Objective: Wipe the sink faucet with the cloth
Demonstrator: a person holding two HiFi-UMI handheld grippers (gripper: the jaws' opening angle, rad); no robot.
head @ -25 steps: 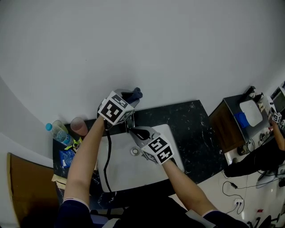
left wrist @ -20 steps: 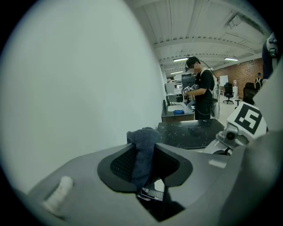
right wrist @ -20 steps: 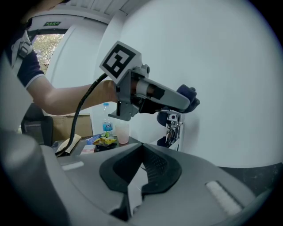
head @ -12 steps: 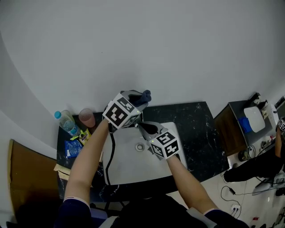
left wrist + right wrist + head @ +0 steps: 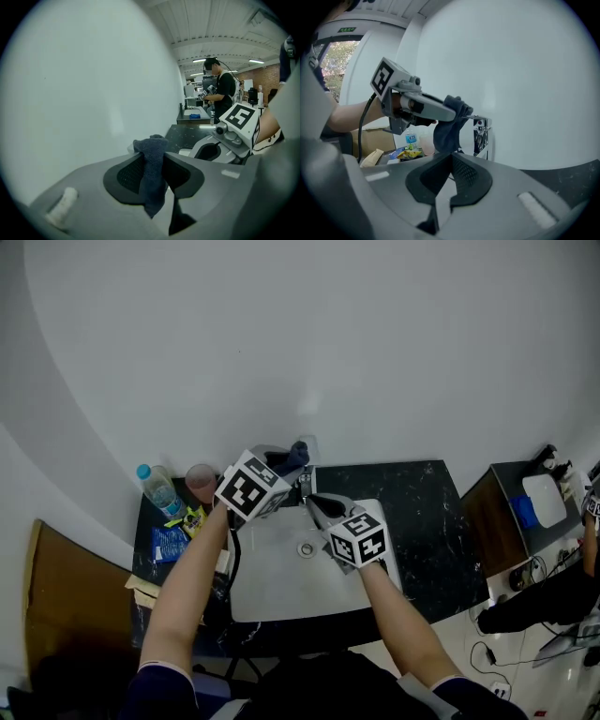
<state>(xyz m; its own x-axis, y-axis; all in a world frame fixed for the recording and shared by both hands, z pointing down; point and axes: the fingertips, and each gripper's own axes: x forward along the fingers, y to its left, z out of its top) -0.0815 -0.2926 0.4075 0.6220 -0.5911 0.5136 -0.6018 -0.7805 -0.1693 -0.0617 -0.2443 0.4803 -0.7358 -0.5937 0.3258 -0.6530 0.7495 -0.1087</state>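
Dark blue cloth point(image 5: 151, 150) is pinched in my left gripper point(image 5: 153, 176), just beside the faucet point(image 5: 482, 133) at the sink's point(image 5: 272, 587) back edge. My right gripper point(image 5: 451, 158) is closed and empty. Wiping looks about to begin: next I press the cloth onto the metal.

No readable text, water bottle point(image 5: 161, 493) label too blurred

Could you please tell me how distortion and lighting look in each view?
Head view: even light, the wall corner line bowed by the wide lens. Left gripper view: strong fisheye, black corners, the cloth sharp. Right gripper view: same fisheye; the faucet looks mirror-shiny, no harsh glare.
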